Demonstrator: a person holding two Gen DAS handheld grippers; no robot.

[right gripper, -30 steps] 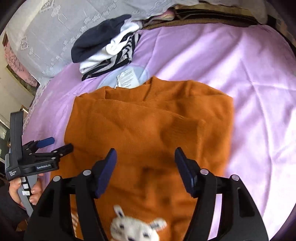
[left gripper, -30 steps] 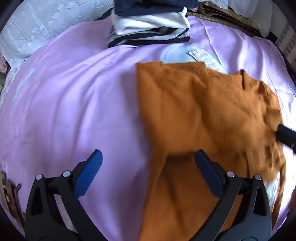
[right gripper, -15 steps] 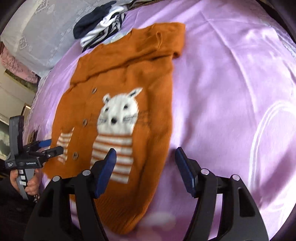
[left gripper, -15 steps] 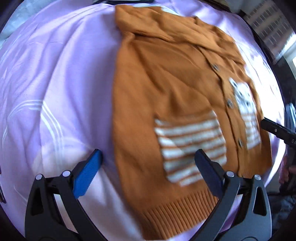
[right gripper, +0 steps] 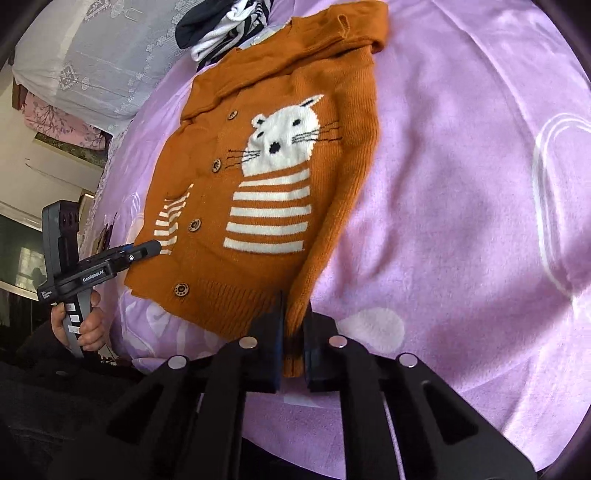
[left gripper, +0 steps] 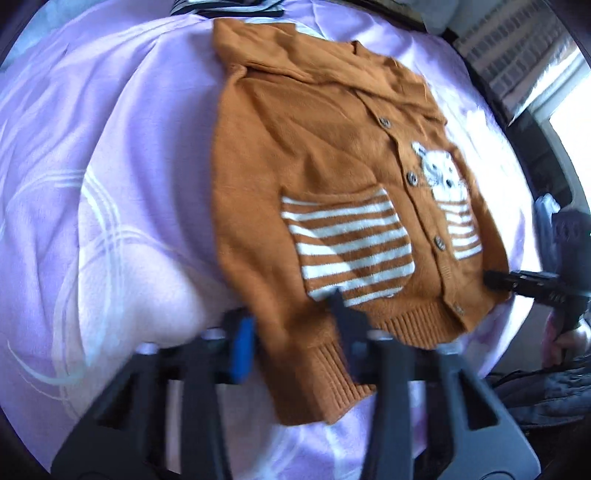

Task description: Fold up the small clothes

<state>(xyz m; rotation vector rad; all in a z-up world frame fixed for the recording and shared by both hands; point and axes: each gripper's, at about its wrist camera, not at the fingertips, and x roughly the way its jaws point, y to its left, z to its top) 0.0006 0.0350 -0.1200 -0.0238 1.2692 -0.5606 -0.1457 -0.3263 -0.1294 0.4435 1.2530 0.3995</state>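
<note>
As laid, cardigan (right gripper: 280, 177) front-up.

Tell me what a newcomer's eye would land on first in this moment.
The orange cardigan with a white cat face and striped pockets, spread front-up on the lilac blanket. Next, the right claw shut on its near cuff, while the left claw, blurred, is closing around the opposite cuff. Far beyond the collar lies a pile of striped and dark clothes.

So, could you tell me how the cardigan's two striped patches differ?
The cat patch has a white whiskered head above its stripes; the plain patch has stripes only. The cat patch lies right of the buttons, the plain patch left. Both have white stripes on orange.
</note>
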